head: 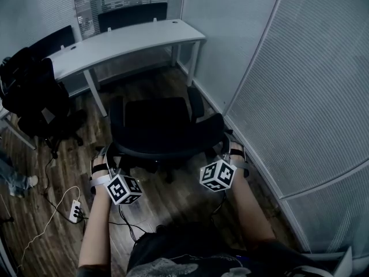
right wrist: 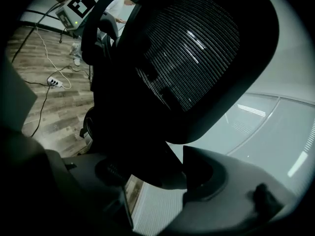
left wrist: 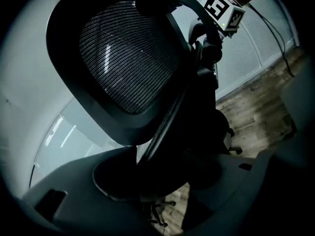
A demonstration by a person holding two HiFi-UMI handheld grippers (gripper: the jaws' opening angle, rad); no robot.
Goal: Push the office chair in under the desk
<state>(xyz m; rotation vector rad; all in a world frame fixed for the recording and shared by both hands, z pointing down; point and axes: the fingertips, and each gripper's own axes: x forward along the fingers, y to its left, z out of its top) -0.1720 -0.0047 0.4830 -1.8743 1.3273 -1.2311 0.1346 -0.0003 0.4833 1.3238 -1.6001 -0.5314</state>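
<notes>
The black office chair [head: 161, 126] stands on the wood floor a short way in front of the white desk [head: 127, 39], its seat facing the desk. My left gripper [head: 109, 156] holds the left edge of the mesh backrest [left wrist: 123, 58], and my right gripper [head: 228, 150] holds the right edge. In the left gripper view the dark backrest frame fills the space between the jaws of the left gripper [left wrist: 162, 176]. The right gripper [right wrist: 152, 173] likewise has the frame of the backrest [right wrist: 197, 48] between its jaws. Each gripper view shows the other gripper's marker cube at the top.
A second black chair [head: 34, 97] stands at the left by the desk end. A ribbed partition wall [head: 300, 97] runs close along the right. A white power strip [head: 75, 210] with cables lies on the floor at the lower left. A person's foot [head: 20, 182] shows at the left edge.
</notes>
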